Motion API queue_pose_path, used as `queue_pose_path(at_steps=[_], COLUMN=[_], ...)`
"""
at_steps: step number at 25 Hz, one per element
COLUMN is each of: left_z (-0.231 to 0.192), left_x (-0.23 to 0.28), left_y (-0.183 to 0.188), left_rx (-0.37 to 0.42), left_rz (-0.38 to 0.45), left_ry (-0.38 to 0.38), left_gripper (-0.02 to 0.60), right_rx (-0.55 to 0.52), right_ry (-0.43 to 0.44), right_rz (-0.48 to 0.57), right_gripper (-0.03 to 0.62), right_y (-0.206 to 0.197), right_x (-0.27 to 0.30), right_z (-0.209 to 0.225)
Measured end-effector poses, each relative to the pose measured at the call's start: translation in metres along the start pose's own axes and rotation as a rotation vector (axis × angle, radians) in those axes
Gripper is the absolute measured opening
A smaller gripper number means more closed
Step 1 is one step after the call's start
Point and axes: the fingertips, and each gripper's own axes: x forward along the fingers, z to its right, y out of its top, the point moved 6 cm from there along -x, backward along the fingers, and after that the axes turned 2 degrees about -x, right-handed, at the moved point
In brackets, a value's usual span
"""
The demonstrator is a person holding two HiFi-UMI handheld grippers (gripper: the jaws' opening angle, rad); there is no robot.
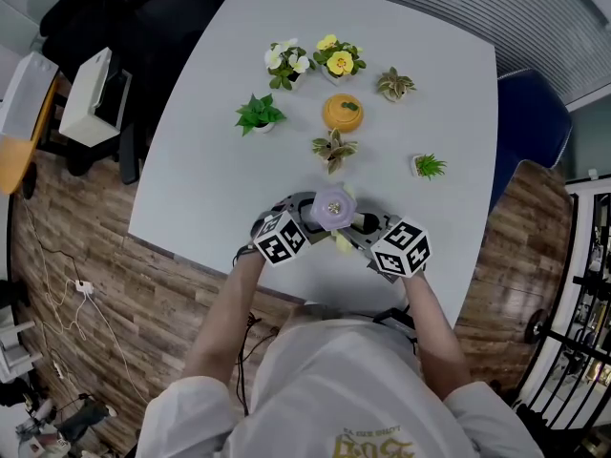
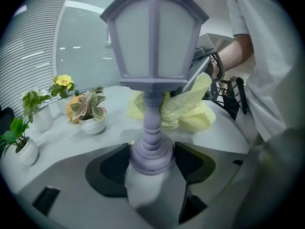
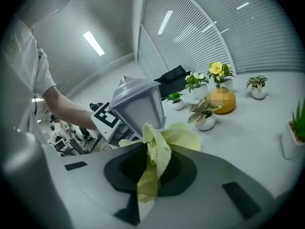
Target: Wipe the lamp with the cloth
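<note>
Head view looks steeply down on a white table (image 1: 220,170). The lavender lantern lamp (image 1: 333,208) is at the near edge of this table, between the two grippers and just in front of the person. The left gripper (image 1: 294,223) comes to it from the left and the right gripper (image 1: 374,237) from the right.

Left gripper view shows the jaws standing wide, one dark pad on each side of the round foot of the lamp, and both pads touch the foot. The lamp stands upright in this grip. It is not possible to tell if the foot rests on the table or is a little above it.

Right gripper view shows the jaws together on a yellow cloth (image 3: 155,156). The cloth is pinched in a narrow fold between the pads, and its loose part spreads out beyond them. This loose part lies against the lower right side of the lamp, under the lantern head and beside the thin stem.

Farther on the table stands a group of small pots, well apart from the lamp: a variegated plant (image 1: 333,149) nearest, an orange pumpkin-shaped pot (image 1: 343,113) behind it, a green leafy plant (image 1: 259,114) to the left, a white-flowered plant (image 1: 286,62) and a yellow-flowered plant (image 1: 336,60) at the far side, and a grassy plant (image 1: 430,166) to the right. A blue chair (image 1: 530,122) stands at the right edge of the table.
</note>
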Motion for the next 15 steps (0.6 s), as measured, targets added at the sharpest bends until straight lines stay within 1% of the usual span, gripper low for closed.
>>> queue_pose_path(at_steps=[3, 8, 12, 15], left_z=[0.0, 0.0, 0.0, 0.0], left_x=[0.001, 0.002, 0.001, 0.001], left_y=[-0.001, -0.001, 0.0, 0.0], left_rx=[0.0, 0.003, 0.005, 0.006], left_rz=[0.0, 0.0, 0.001, 0.002], left_ry=[0.001, 0.004, 0.004, 0.005], left_gripper=[0.307, 0.307, 0.307, 0.307], right_rx=[0.004, 0.005, 0.036, 0.063], right_ry=[-0.012, -0.052, -0.108, -0.118], right_rz=[-0.007, -0.065, -0.108, -0.11], right_gripper=[0.046, 0.046, 0.046, 0.046], right_y=[-0.003, -0.011, -0.018, -0.02], right_x=[0.004, 0.01, 0.017, 0.019], right_z=[0.004, 0.015, 0.027, 0.032])
